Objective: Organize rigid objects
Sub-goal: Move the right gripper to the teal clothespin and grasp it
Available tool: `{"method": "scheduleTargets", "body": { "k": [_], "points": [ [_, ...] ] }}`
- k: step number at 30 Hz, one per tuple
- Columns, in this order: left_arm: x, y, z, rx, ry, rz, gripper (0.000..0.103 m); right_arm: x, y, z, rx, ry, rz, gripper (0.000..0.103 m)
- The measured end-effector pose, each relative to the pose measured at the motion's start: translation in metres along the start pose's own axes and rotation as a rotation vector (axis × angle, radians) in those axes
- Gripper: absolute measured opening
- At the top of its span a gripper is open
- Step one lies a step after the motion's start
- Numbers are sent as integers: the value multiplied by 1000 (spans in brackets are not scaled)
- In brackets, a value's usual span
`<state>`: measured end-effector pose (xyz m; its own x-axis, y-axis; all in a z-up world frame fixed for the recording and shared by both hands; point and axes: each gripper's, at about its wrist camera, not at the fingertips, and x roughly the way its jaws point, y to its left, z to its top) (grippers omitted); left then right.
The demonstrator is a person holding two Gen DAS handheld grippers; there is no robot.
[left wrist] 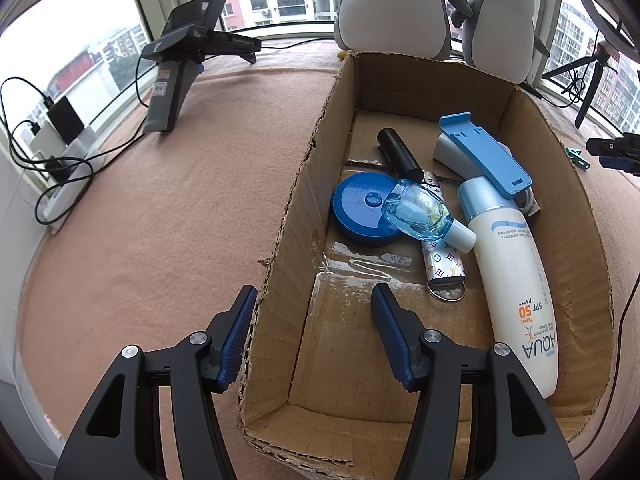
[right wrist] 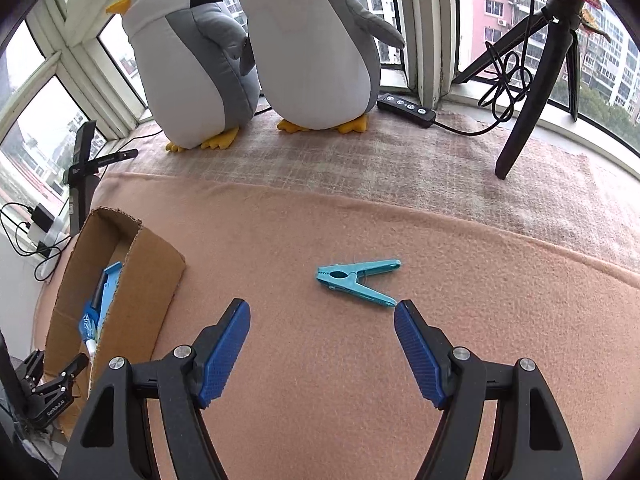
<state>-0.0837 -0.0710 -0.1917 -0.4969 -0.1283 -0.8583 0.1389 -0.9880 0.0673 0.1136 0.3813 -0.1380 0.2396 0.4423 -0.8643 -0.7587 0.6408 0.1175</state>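
Pink blanket [right wrist: 320, 360] under teal clothespin [right wrist: 357, 281], right tongs [right wrist: 322, 354] wide; left tongs [left wrist: 314, 338] wide astride cardboard box [left wrist: 280, 240] wall.

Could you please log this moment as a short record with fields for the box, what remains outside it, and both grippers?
box: cardboard box, open-topped, on the pink blanket
in box: sunscreen bottle, blue round lid, black cylinder, blue clip
outside box: teal clothespin on the blanket
left gripper: open, empty, straddling the box wall
right gripper: open, empty, facing the clothespin
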Motion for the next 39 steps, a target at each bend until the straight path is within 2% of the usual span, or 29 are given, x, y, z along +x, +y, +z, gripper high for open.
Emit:
{"method": "scheduleTargets", "body": {
  "k": [6, 12, 17, 18, 24, 26, 28, 30, 35, 39],
  "points": [
    [0, 0, -1, -3, 2, 3, 59, 22, -9, 10, 4, 34, -22, 71],
    [0, -2, -1, -4, 1, 9, 59, 30, -6, 4, 40, 65, -5, 71],
    [-1, -2, -1, -4, 1, 8, 59, 25, 7, -2, 46, 73, 76, 71],
    [-1, -2, -1, -4, 1, 8, 59, 23, 12, -3, 38, 68, 70, 71],
    [-1, -3, -1, -8, 0, 5, 59, 4, 23, -2, -15, -8, -111, 70],
    [-1, -3, -1, -6, 0, 6, 59, 6, 20, 2, -20, -3, -147, 68],
    [-1, -2, -1, -6, 1, 4, 59, 12, 15, 8, -18, 11, -149, 61],
    [-1, -2, 0, -7, 2, 2, 59, 19, 11, 11, -8, 29, -167, 60],
    [-1, -1, 0, -9, 2, 2, 59, 37, 5, 13, -25, 109, -164, 45],
    [-1, -1, 1, -11, 1, 5, 59, 38, 4, 18, -75, 149, -177, 42]
  ]
}}
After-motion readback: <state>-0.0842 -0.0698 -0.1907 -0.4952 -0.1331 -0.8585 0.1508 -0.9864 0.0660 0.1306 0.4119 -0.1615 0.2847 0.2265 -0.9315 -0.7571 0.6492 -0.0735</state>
